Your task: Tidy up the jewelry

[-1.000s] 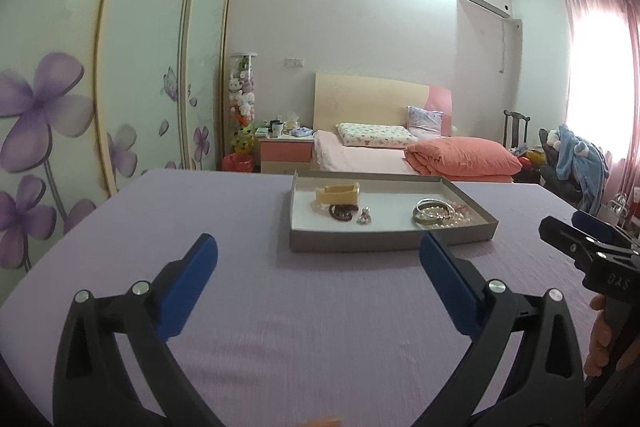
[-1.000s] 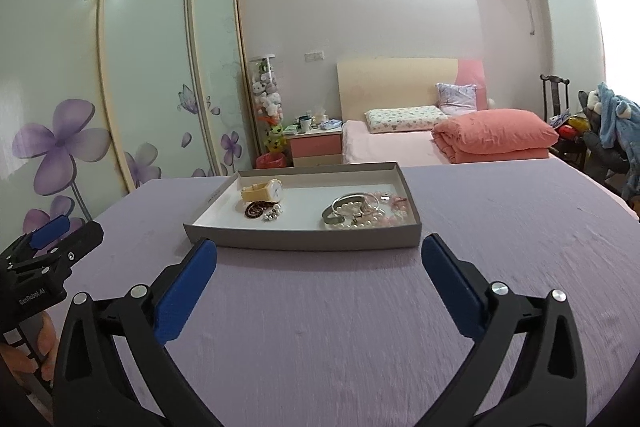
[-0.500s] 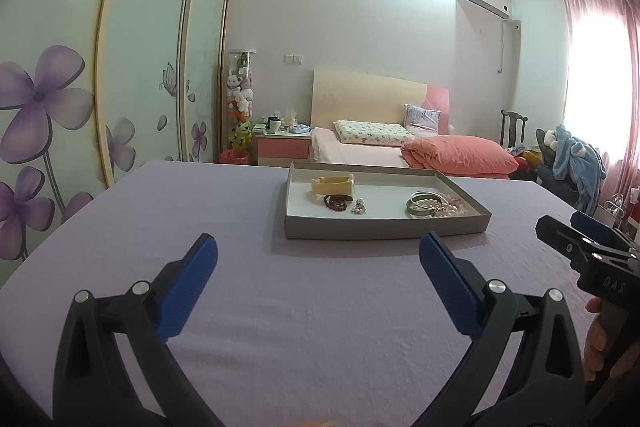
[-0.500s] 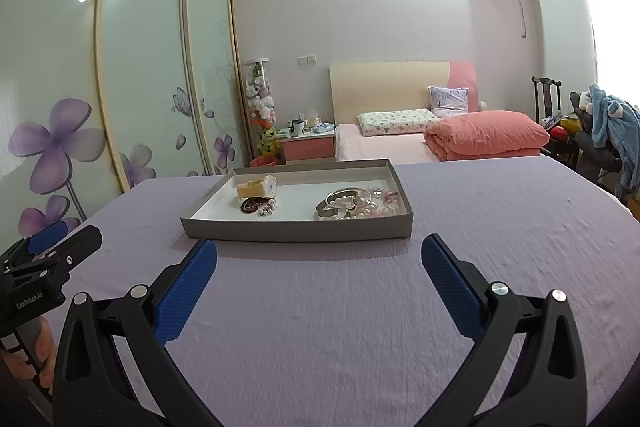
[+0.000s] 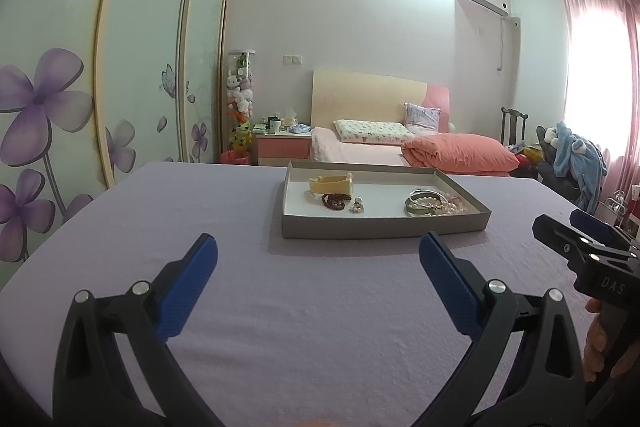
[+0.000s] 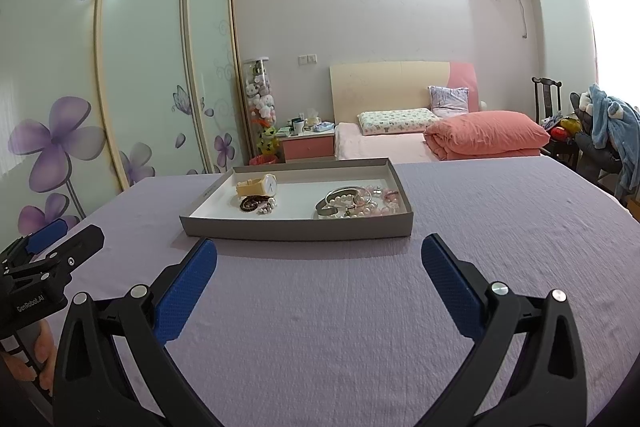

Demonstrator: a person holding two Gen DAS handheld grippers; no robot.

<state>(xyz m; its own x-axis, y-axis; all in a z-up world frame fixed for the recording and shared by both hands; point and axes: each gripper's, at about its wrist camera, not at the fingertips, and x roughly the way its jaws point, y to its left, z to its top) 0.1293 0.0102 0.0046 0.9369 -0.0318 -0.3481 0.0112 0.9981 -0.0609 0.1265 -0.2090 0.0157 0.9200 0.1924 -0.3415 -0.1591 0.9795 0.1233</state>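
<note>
Tray (image 5: 384, 225) nearer; two claws agape

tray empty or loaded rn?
Loaded. The tray holds a watch, a dark bracelet, a bangle and pearl beads, all inside its walls. Both grippers are open, short of it.

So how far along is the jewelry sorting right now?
Nothing looks done yet. The watch, dark beaded bracelet and the pearl and bangle pile all lie loose in the gray tray. Nothing is in hand: the left gripper and right gripper are both open, short of the tray. All the sorting is left.
</note>
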